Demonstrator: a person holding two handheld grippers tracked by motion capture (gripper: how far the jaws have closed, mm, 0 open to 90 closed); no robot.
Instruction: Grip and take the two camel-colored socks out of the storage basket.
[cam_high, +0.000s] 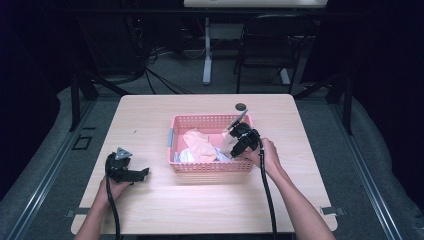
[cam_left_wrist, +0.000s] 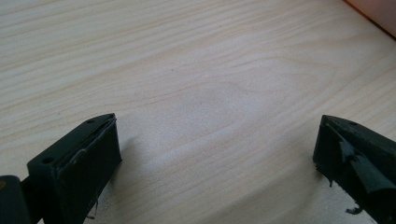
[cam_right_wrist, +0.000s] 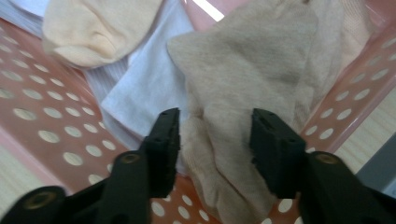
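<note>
Beige sock (cam_right_wrist: 243, 93) between half-closed right tongs (cam_right_wrist: 215, 140), at basket (cam_high: 210, 167) wall | left tongs (cam_left_wrist: 215, 154) wide, empty

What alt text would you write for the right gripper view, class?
The right gripper has its two black jaws on either side of a beige sock inside a pink perforated basket. Beside it lie pale blue cloth and a peach sock.

table (cam_high: 165, 210): light wood | on it: pink basket (cam_high: 210, 167) (holding cloths)
</note>
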